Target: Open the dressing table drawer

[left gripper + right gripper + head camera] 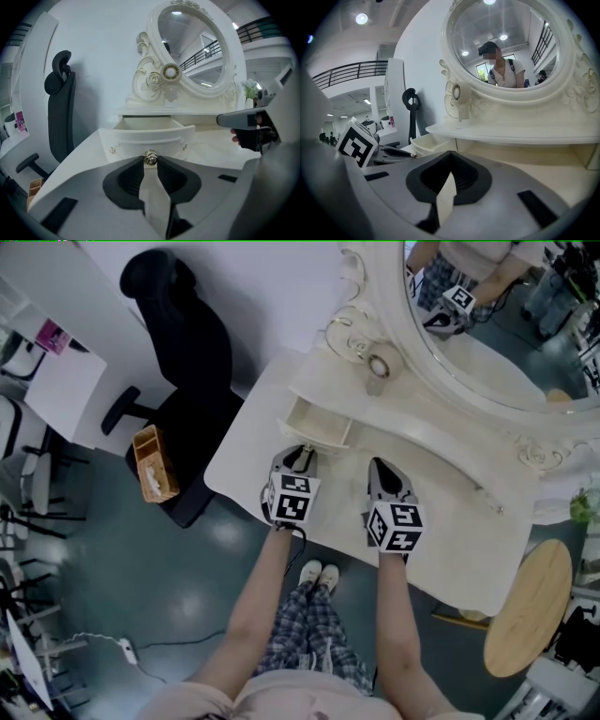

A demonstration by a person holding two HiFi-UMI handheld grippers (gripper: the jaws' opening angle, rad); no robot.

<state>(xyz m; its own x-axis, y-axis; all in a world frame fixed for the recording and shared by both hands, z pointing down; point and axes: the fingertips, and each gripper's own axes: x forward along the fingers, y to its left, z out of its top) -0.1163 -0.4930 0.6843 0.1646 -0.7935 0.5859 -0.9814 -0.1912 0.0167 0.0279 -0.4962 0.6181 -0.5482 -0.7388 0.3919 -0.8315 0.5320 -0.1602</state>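
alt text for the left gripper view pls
The left gripper is clamped on the small round gold knob of a cream drawer, which stands pulled out. Behind rise an ornate white oval mirror and, at left, a black office chair; the right gripper shows at the right edge.

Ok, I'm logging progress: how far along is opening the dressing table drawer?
Done: the drawer stands pulled out, its inside showing. In hand: the left tool grips its knob. Left: maybe a little more pull, then letting go. The right tool is empty.
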